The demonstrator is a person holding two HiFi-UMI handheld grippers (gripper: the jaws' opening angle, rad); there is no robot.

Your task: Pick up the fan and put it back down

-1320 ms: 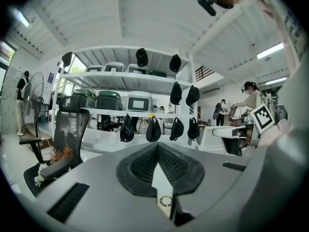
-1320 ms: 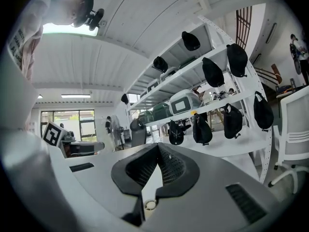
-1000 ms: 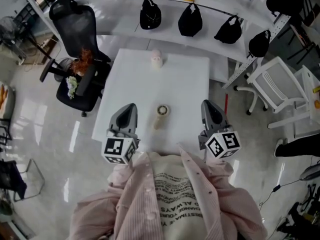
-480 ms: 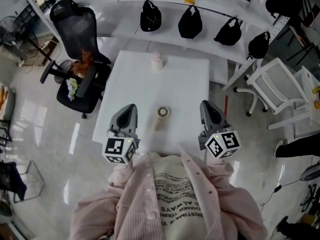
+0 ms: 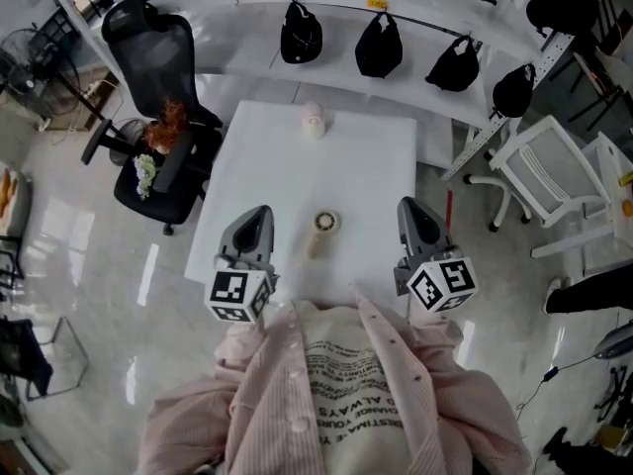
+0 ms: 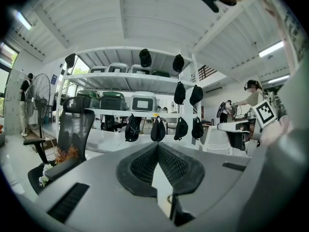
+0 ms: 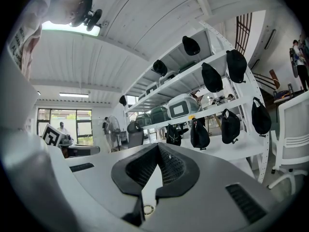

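Observation:
A small cream hand-held fan (image 5: 322,226) lies flat on the white table (image 5: 267,161), its round head pointing away from me and its handle toward me. In the head view my left gripper (image 5: 259,211) hovers left of the fan and my right gripper (image 5: 408,206) hovers right of it; neither touches the fan. Both point forward over the near part of the table. In the left gripper view the left gripper (image 6: 158,145) has its black pads pressed together with nothing between them. The right gripper (image 7: 158,145) looks the same in its own view. The fan appears in neither gripper view.
A small pinkish object (image 5: 314,120) stands at the table's far edge. A black office chair (image 5: 158,77) holding orange and white items is at the left, and a white chair (image 5: 539,171) at the right. Black caps (image 5: 379,43) hang along the shelf behind the table.

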